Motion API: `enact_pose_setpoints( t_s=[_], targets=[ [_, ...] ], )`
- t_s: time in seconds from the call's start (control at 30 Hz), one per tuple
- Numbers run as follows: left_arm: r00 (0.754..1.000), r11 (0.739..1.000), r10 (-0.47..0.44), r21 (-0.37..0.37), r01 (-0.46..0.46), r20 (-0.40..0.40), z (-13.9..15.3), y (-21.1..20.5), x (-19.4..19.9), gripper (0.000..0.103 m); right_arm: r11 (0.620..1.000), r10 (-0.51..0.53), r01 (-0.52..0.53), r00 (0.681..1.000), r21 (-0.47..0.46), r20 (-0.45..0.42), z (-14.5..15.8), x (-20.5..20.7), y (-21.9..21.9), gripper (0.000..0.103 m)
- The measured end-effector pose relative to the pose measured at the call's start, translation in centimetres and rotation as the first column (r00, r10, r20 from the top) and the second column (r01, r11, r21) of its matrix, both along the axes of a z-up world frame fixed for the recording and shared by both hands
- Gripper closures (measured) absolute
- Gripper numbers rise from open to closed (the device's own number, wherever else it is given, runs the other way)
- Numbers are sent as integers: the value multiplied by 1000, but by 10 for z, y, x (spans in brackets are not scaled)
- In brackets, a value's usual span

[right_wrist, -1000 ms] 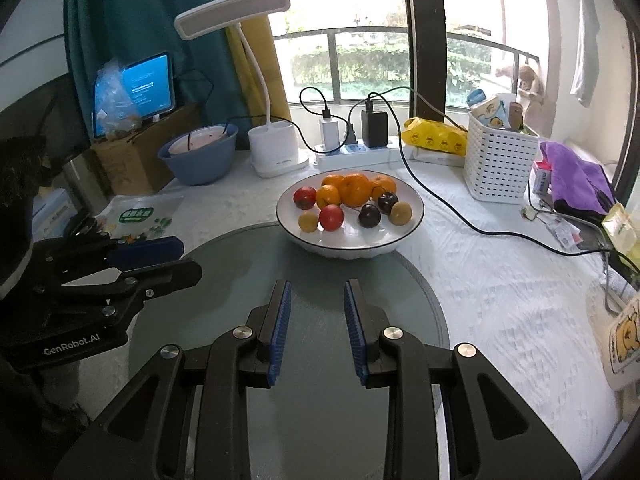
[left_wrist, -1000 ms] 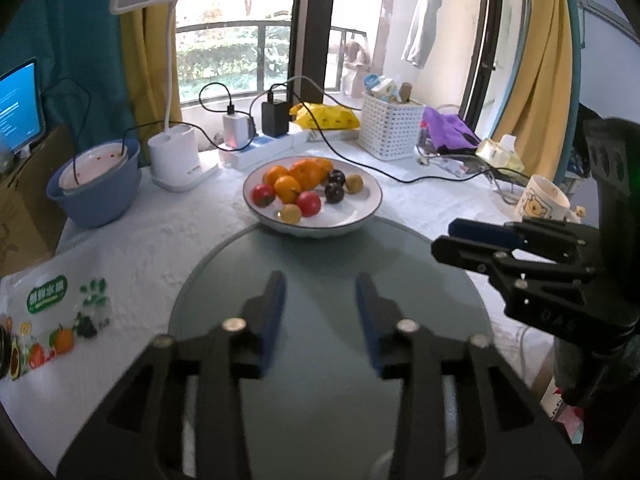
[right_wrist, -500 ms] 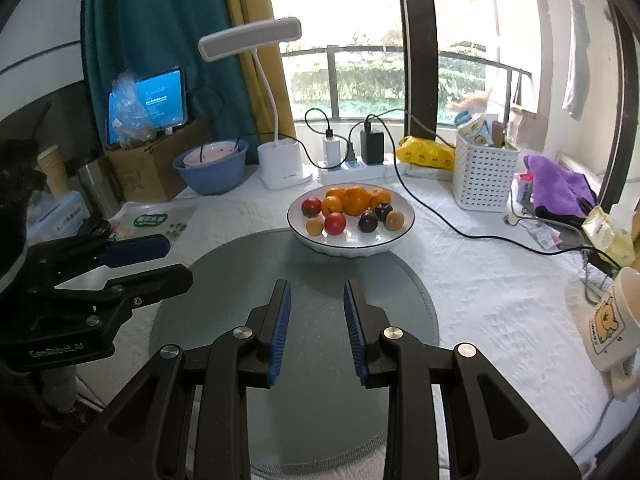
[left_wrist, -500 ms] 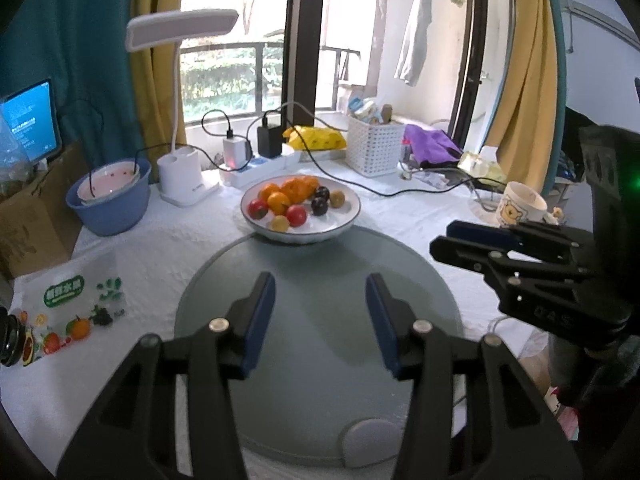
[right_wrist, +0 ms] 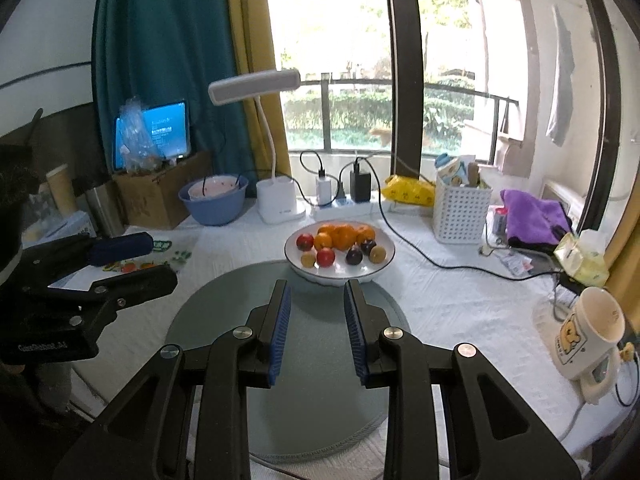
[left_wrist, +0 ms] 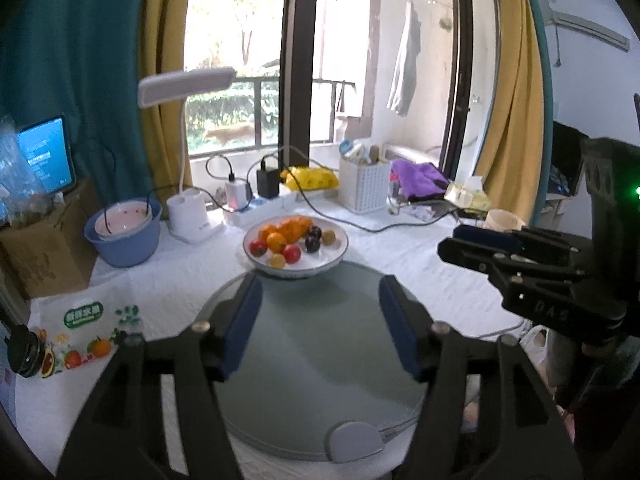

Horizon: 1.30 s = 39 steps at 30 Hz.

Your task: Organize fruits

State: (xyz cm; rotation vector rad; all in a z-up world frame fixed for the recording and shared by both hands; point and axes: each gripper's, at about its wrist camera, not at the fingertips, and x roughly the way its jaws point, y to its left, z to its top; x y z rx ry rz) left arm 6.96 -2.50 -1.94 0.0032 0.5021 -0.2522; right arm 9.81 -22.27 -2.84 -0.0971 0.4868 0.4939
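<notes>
A white bowl [left_wrist: 336,262] [right_wrist: 384,260] holds several fruits: oranges [left_wrist: 294,228] [right_wrist: 344,236], red ones [left_wrist: 292,254] [right_wrist: 325,257], dark plums [left_wrist: 313,244] [right_wrist: 354,256] and small yellow-brown ones [left_wrist: 277,261] [right_wrist: 377,254]. It stands at the far edge of a round grey mat [left_wrist: 316,344] [right_wrist: 304,380]. My left gripper [left_wrist: 320,320] is wide open and empty above the mat. My right gripper [right_wrist: 318,320] is open and empty, also above the mat, short of the bowl. Each gripper shows at the side of the other's view.
Behind the bowl stand a white desk lamp [right_wrist: 276,196], a power strip with chargers [left_wrist: 256,196], a blue basin [left_wrist: 124,236] and a white basket [right_wrist: 460,212]. A cable [right_wrist: 432,260] runs right of the bowl. A bear mug [right_wrist: 588,332] stands at right, a fruit-printed bag [left_wrist: 84,328] at left.
Both grippers have pulled back and risen away from the bowl. The left gripper's jaws have opened much wider. The right gripper's gap has stayed about the same.
</notes>
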Motion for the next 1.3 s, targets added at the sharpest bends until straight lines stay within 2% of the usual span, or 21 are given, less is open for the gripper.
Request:
enact_pose_setpoints(
  t_s=[0.27, 0.37, 0.4, 0.47, 0.53, 0.57, 0.63, 0.8, 1.13, 1.3],
  targets=[
    [997, 1000, 24, 3, -24, 75, 21, 3, -21, 39, 1000, -5, 4, 998, 14, 65, 22, -21, -3, 74],
    [993, 1000, 30, -2, -31, 117, 30, 4, -30, 26, 1000, -5, 3, 996, 20, 90, 31, -29, -3, 67],
    [991, 999, 33, -3, -32, 128, 32, 4, -33, 26, 1000, -5, 3, 995, 23, 96, 34, -31, -3, 63],
    [987, 999, 42, -5, -42, 154, 38, 4, -39, 25, 1000, -9, 6, 994, 27, 111, 39, -35, -4, 63],
    [981, 998, 64, -9, -63, 181, 45, 6, -45, 15, 999, -19, 15, 992, 30, 122, 43, -37, -5, 62],
    [978, 997, 75, -13, -74, 192, 48, 9, -50, 7, 999, -26, 22, 991, 32, 127, 45, -38, -5, 61],
    [971, 995, 101, -25, -98, 215, 53, 14, -55, 6, 999, -35, 31, 990, 37, 137, 49, -41, -6, 47],
    [967, 990, 140, -36, -136, 211, 58, 24, -57, 6, 998, -49, 43, 985, 43, 167, 56, -48, -9, 36],
    [958, 982, 187, -14, -188, 216, 50, 30, -58, 6, 996, -79, 71, 982, 55, 172, 54, -48, -14, 36],
    [964, 980, 198, -21, -197, 179, 42, 32, -51, 6, 994, -102, 96, 985, 53, 141, 45, -37, -16, 36]
  ],
)
